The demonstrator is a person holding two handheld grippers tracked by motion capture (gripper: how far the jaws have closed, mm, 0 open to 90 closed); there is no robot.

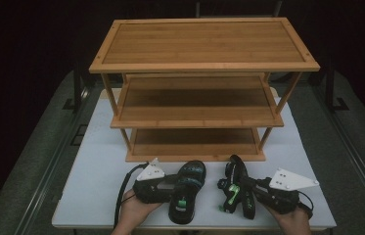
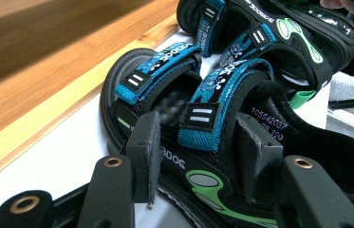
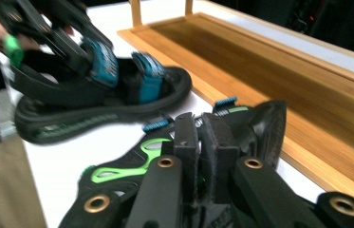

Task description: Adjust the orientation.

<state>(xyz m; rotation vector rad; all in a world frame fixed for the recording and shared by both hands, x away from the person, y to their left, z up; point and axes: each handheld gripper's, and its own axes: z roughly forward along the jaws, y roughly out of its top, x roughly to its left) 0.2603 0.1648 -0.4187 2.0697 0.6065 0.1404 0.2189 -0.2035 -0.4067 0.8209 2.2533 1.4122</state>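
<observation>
— Sandals, two of them, black with blue straps and green accents. Any writing?

— "DOG" letters on the left sandal [image 2: 198, 142], numbers "105542037" inside the heel.

— Grips?

— Left gripper [image 1: 168, 185] straddles that sandal's side and strap, pads at it. Right gripper [image 1: 248, 185] is clenched on the right sandal [image 1: 234, 188], tipped on edge.

— Surroundings?

— One three-tier bamboo shoe rack [image 1: 204, 63] just behind, on the white table [image 1: 97, 186].

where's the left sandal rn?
High view: the left sandal lies at the table's near edge, just left of centre, in front of the wooden rack, beside the right sandal, with the left gripper at its side.
</observation>
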